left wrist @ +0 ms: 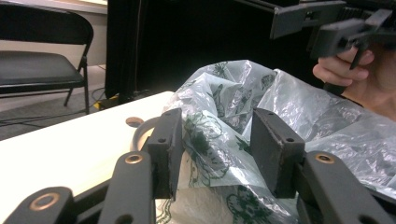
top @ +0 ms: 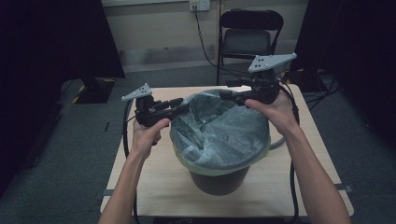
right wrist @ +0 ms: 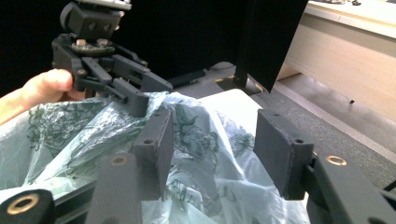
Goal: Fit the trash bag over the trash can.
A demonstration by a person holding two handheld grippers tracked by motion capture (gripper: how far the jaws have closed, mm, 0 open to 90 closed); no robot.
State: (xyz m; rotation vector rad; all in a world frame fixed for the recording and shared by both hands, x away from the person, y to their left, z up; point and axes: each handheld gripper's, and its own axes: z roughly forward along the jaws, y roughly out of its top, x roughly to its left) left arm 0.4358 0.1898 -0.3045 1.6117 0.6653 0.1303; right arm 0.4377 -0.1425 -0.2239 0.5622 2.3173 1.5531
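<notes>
A plastic bag (top: 219,130) lining a bin (top: 218,179) on the desk (top: 154,186) is being straddled by the left gripper (left wrist: 215,149) and right gripper (right wrist: 219,144), fingers apart and unclamped; opposite rim edges should be pinched evenly.

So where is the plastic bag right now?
In the high view the plastic bag lines the dark bin at the table's centre, between the left gripper and right gripper.

Lab-like recording room: black curtains (top: 56,37), folding chair (top: 250,35), grey carpet (top: 70,154).
</notes>
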